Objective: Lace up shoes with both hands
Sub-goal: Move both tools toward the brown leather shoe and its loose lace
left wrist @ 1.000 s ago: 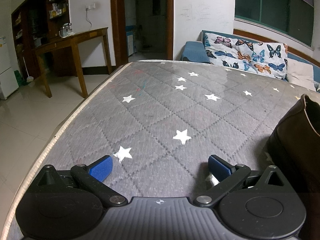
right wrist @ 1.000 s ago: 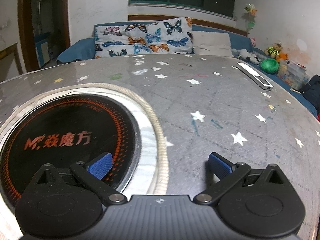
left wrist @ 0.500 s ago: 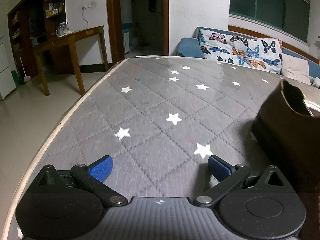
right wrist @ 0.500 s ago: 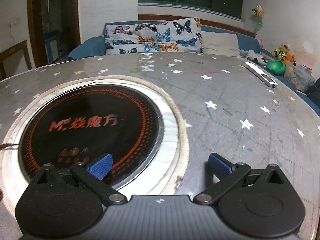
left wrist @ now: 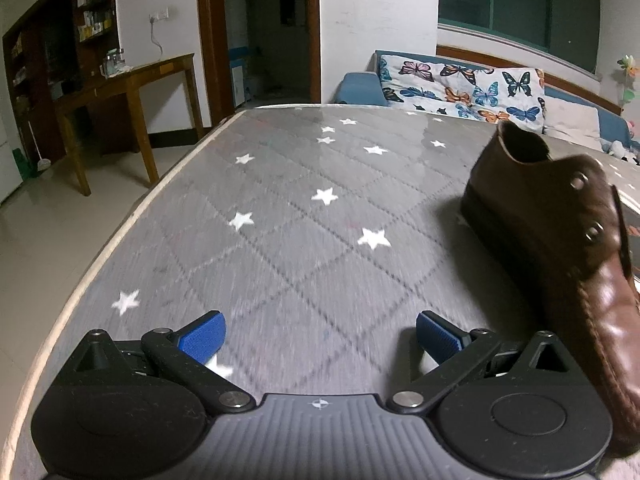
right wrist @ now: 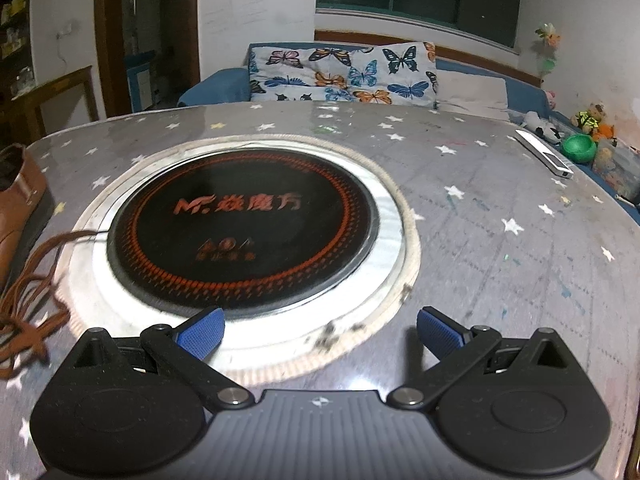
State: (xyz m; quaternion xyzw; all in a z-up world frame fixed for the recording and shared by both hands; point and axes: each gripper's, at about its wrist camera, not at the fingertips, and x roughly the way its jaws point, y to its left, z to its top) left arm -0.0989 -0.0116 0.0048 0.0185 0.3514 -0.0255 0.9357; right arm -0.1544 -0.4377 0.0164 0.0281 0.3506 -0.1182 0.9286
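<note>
Because nothing had yet been picked up, the left gripper (left wrist: pixel 320 338) and right gripper (right wrist: pixel 320 334) both stood wide apart and empty, low over the starred table (left wrist: pixel 280 208). Just beyond the left one sat the brown shoe (left wrist: pixel 560 240), eyelets bare, its loose lace (right wrist: pixel 28 312) trailing beside the round hob (right wrist: pixel 244 228), probably laid out within reach of both.

The left gripper (left wrist: pixel 320 338) hangs low over the worktop (left wrist: pixel 280 248) near its left edge, jaws spread wide with nothing between the blue pads (left wrist: pixel 202 338). The right gripper (right wrist: pixel 320 334) hovers low over the worktop's middle, jaws equally wide apart and empty, pads (right wrist: pixel 438 334) level and pointing forward.
</note>
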